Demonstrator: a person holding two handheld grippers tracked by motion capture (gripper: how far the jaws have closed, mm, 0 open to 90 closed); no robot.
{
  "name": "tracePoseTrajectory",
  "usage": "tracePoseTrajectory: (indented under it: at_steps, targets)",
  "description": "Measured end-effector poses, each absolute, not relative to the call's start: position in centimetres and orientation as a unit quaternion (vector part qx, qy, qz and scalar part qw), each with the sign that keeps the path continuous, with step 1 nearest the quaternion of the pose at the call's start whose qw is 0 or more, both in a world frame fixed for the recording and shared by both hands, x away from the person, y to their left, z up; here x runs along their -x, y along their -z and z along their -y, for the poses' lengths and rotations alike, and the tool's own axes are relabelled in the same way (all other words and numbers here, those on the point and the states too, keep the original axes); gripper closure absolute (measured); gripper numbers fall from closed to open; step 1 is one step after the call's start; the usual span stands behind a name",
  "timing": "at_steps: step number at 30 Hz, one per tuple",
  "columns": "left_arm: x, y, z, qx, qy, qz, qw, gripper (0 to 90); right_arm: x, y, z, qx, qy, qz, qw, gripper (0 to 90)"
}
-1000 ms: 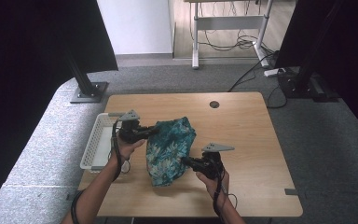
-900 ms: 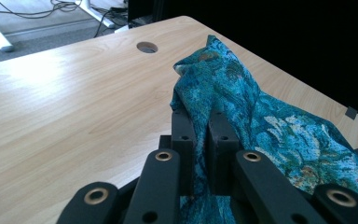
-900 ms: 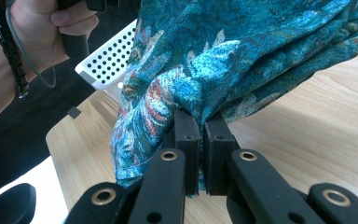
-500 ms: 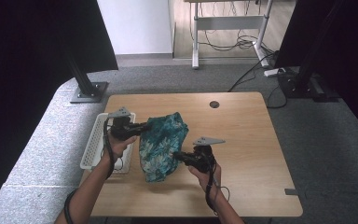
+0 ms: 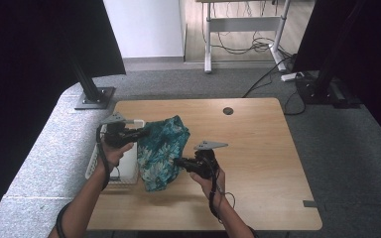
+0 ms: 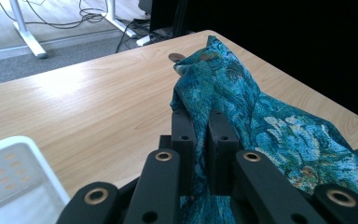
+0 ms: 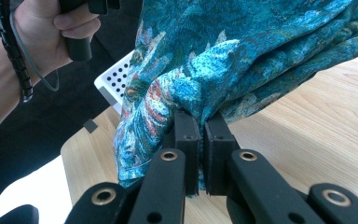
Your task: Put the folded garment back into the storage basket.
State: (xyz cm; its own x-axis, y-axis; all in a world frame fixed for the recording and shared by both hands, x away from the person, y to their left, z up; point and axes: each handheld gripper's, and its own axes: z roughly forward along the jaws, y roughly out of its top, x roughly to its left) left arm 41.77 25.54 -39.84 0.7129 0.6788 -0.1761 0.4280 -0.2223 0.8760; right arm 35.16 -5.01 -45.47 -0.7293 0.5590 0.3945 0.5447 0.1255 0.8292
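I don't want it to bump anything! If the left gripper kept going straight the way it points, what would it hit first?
Probably just more of the teal cloth that the left gripper already pinches. Beyond it lies bare wooden table, though depth is hard to judge.

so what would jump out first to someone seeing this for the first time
The teal patterned cloth stands out, held up over the left half of the wooden table. The left gripper and right gripper each pinch it from opposite sides, jaws closed on the fabric. A white perforated basket sits at the table's left edge, under the left hand.
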Motion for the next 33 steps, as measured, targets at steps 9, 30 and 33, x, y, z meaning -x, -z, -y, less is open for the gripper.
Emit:
tracePoseTrajectory:
  at_steps: [9, 30, 33]
  targets:
    - [-41.3, 39.4, -26.6, -0.769, -0.131, -0.362, 0.510, 82.9, -35.3, 45.2, 4.0, -0.360, -0.552, -0.752, 0.001, 86.2]
    - [-40.7, 37.3, -28.9, -0.759, -0.147, -0.366, 0.518, 82.9, -35.8, 43.2, 1.9, -0.341, -0.563, -0.753, -0.004, 86.2]
    - [-40.5, 37.0, -29.4, -0.757, -0.151, -0.367, 0.520, 82.9, -35.9, 42.8, 1.4, -0.336, -0.565, -0.753, -0.007, 86.2]
